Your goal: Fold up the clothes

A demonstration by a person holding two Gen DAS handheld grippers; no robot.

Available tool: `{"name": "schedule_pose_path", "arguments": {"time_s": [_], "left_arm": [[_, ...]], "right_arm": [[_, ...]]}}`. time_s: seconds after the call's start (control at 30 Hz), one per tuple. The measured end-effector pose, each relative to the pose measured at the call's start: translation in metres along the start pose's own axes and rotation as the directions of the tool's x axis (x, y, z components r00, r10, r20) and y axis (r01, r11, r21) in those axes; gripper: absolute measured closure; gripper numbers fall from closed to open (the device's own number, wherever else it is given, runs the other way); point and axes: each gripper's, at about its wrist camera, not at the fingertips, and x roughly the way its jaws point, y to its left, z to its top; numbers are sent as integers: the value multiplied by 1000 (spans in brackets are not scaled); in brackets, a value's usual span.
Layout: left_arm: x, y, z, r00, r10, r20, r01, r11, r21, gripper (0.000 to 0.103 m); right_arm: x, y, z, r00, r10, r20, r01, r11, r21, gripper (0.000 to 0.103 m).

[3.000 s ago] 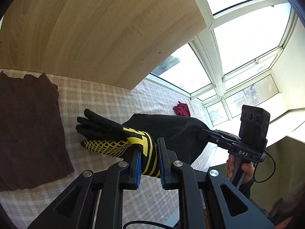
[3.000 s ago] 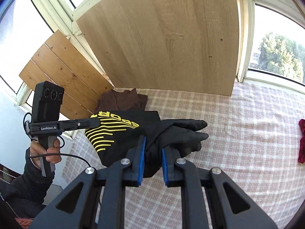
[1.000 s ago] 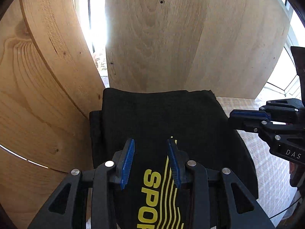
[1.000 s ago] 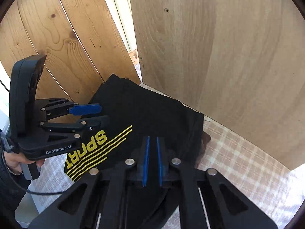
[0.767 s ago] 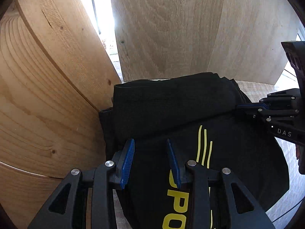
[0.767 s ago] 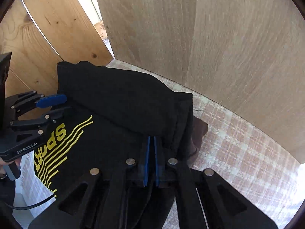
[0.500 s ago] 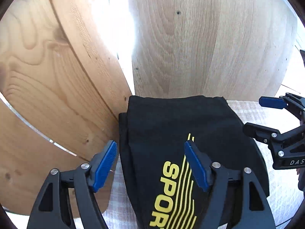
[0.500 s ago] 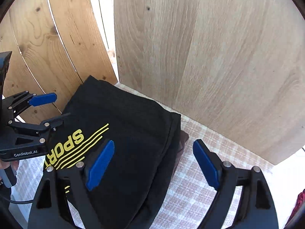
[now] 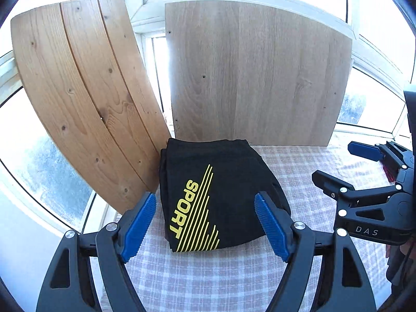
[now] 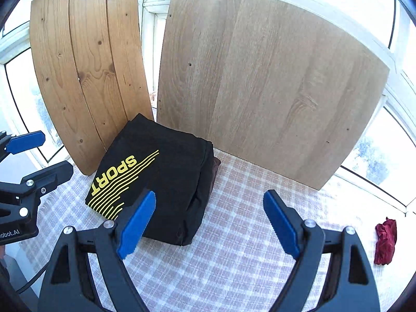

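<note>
Folded black shirt (image 9: 215, 195) lies on the checked surface (image 9: 299, 176), in the corner against two wooden boards (image 9: 257, 72). Left gripper (image 9: 205, 226) and right gripper (image 10: 208, 223) hover with fingers spread, holding nothing.

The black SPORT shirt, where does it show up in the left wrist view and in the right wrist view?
Left wrist view: the folded black SPORT shirt lies at centre, between that gripper's open fingers.
Right wrist view: the shirt lies left of centre, beyond the left fingertip.
Shared landmark: the pale wooden board standing right behind the shirt in both views.
</note>
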Motion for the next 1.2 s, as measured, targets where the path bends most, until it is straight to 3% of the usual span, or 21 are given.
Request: {"name": "schedule_pose_path", "arguments": {"time_s": [0.13, 0.27, 0.57, 0.83, 1.2], "left_arm": [[-34, -11, -22, 1000, 25, -4, -25, 1000, 12, 26], [-63, -16, -44, 1000, 5, -7, -5, 1000, -19, 26], [-116, -31, -85, 1000, -11, -14, 11, 999, -44, 26], [-139, -37, -106, 1000, -21, -10, 21, 998, -64, 26], [-151, -41, -112, 1000, -16, 11, 16, 999, -50, 26]], "right_arm": [[-35, 2, -19, 1000, 6, 24, -7, 999, 40, 18], [-67, 4, -40, 999, 3, 45, -6, 998, 61, 18], [-122, 20, -83, 998, -2, 70, 1, 1000, 27, 18], [-150, 25, -107, 998, 3, 64, -5, 999, 42, 18], [-165, 27, -113, 998, 8, 66, -11, 999, 53, 18]]}}
